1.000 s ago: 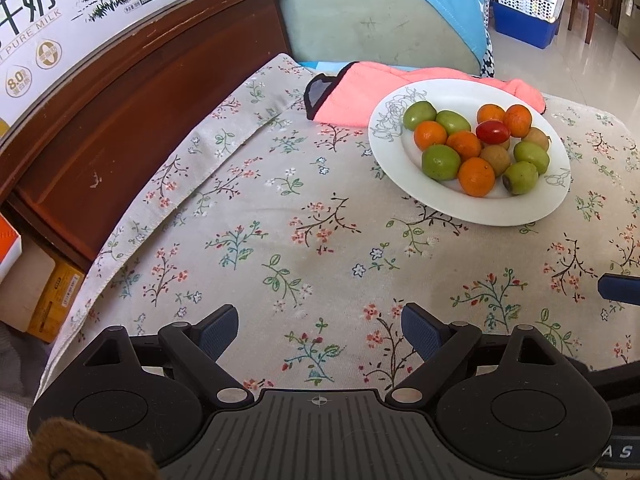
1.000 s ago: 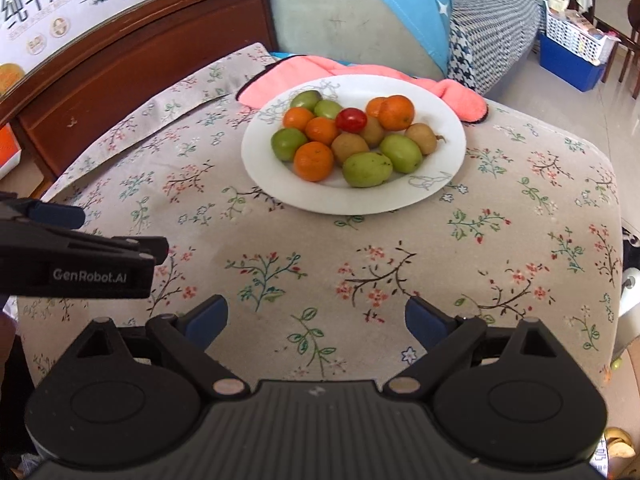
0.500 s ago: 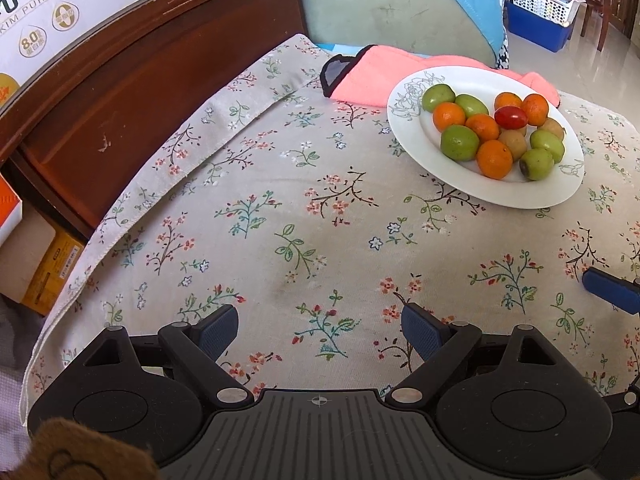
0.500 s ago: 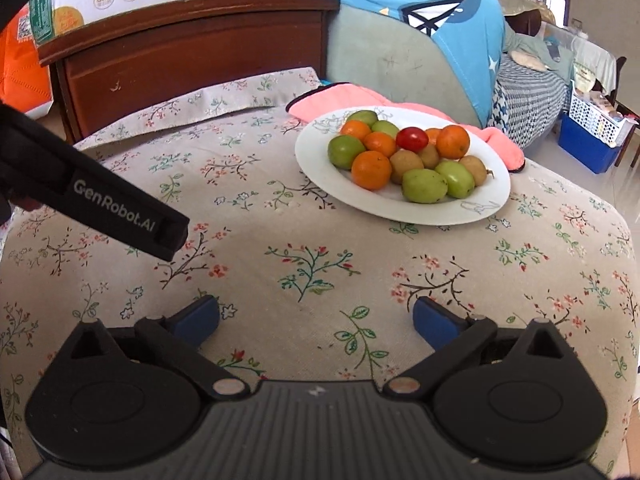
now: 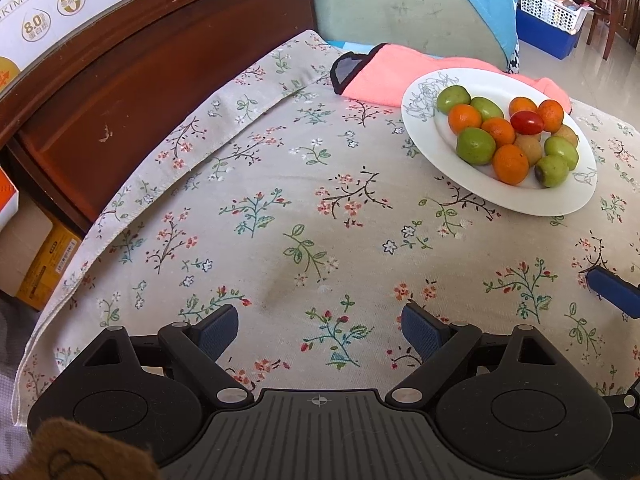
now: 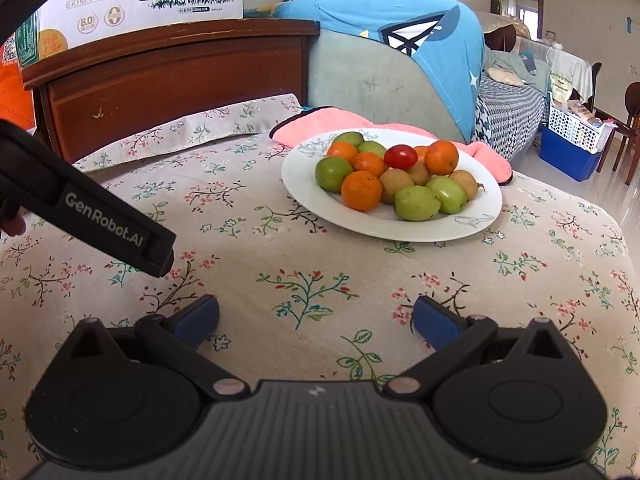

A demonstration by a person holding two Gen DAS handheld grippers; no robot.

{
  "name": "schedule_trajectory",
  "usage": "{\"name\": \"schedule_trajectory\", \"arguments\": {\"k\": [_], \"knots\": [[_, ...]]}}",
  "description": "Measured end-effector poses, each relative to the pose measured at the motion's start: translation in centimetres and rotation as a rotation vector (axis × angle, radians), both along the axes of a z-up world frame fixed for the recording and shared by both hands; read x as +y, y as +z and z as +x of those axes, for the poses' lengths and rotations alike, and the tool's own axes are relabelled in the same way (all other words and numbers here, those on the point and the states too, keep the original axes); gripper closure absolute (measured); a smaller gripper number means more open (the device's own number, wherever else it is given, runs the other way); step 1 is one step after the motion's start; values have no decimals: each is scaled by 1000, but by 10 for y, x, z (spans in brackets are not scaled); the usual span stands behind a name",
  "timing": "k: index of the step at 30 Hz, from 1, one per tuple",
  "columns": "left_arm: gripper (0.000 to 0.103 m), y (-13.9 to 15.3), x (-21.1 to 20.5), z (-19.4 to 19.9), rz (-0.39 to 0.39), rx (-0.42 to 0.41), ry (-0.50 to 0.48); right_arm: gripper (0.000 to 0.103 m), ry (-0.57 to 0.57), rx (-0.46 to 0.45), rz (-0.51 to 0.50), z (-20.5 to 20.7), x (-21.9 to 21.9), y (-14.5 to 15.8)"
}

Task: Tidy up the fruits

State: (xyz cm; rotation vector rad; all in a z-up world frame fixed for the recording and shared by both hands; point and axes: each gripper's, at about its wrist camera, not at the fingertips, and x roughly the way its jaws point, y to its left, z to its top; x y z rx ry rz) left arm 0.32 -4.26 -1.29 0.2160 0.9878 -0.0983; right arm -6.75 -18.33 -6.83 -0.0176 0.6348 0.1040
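- White, glossy round plate (image 6: pixel 472 222) sits on the floral cloth table (image 5: pixel 280 220), heaped with smooth oranges (image 6: pixel 361 191), green fruits (image 6: pixel 415 203) and 1 red tomato (image 6: pixel 401 157).
- Black plastic left gripper (image 5: pixel 319 326) and right gripper (image 6: pixel 316 318) hover spread wide, holding nothing.
- Pink fleecy towel (image 5: pixel 384 78) lies under the plate's far rim.

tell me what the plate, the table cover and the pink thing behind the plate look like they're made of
Plate: glossy white, likely glazed ceramic, though melamine is possible; it carries a thin printed line drawing and a soft sheen. Table cover: matte woven cloth with a floral print and a stitched hem. Pink thing: fuzzy, towel-like fabric with dark edge binding.
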Motion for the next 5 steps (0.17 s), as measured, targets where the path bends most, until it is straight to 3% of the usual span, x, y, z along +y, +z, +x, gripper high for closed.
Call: {"name": "schedule_trajectory", "arguments": {"k": [5], "knots": [[13,-3,2,5,-15,9,15,1,1,-2,-1,-1,0,0]]}}
